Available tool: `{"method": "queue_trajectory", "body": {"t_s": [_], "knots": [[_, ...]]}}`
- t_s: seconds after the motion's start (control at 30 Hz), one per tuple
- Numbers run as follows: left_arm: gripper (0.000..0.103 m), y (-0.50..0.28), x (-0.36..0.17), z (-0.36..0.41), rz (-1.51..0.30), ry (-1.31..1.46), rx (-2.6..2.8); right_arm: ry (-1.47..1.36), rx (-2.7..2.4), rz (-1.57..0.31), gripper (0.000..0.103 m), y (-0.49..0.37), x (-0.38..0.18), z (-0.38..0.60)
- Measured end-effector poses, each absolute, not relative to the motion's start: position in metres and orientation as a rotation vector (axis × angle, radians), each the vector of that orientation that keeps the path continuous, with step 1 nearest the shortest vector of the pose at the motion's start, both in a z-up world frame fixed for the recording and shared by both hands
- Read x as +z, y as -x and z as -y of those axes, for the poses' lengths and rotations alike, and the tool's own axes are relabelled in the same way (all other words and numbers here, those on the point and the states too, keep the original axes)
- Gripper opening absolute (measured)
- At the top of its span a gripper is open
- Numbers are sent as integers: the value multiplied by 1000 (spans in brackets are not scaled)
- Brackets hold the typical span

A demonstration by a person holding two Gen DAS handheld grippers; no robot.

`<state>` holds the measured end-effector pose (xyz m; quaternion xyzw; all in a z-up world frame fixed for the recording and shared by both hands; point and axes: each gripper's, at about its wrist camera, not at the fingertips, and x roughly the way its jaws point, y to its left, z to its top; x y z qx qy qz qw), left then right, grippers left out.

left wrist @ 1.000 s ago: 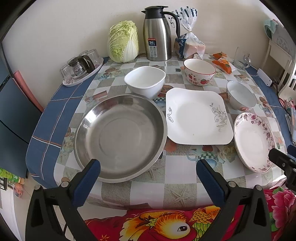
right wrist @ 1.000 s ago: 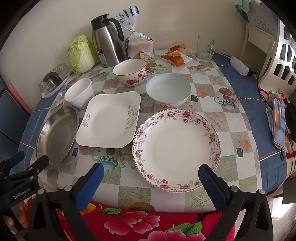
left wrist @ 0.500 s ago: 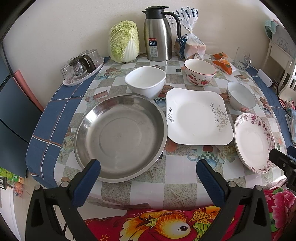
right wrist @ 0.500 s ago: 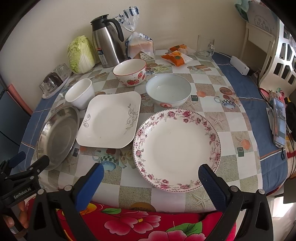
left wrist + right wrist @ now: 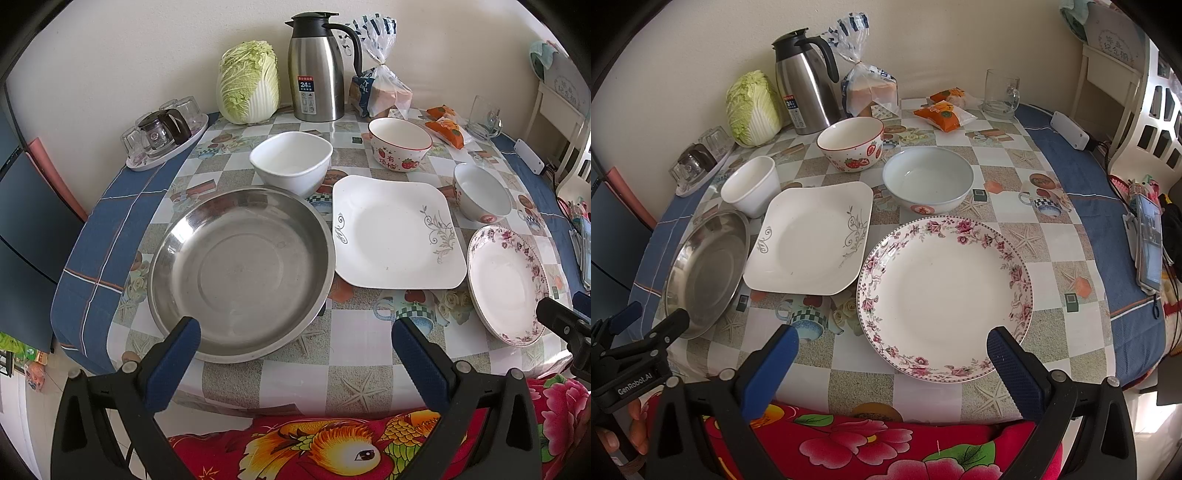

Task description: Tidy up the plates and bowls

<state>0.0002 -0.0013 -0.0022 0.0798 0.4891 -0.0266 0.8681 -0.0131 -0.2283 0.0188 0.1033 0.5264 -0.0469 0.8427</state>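
Both claws spread wide, empty, at near counter edge. Left claw [image 5: 295, 334] over steel pan [image 5: 242, 273] rim; right claw [image 5: 892, 345] over floral plate [image 5: 945, 295]. Square plate [image 5: 397, 232] between them. Beyond: white bowl [image 5: 291, 160], strawberry bowl [image 5: 399, 149], pale bowl [image 5: 929, 181].

Bright, soft daylight — sharp centre, fisheye-bent edges.

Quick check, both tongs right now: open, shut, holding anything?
Left tongs: open, holding nothing, near edge of the steel pan.
Right tongs: open, holding nothing, near edge of the floral plate.
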Motion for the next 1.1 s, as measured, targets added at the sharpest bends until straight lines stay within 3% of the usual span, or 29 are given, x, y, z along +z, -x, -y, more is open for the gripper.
{"method": "queue_trajectory", "body": {"t_s": [1.1], "knots": [[103,-6,-4,-13,-1066,-73,-98,-194,-91,-1133,103,11,19,223]]}}
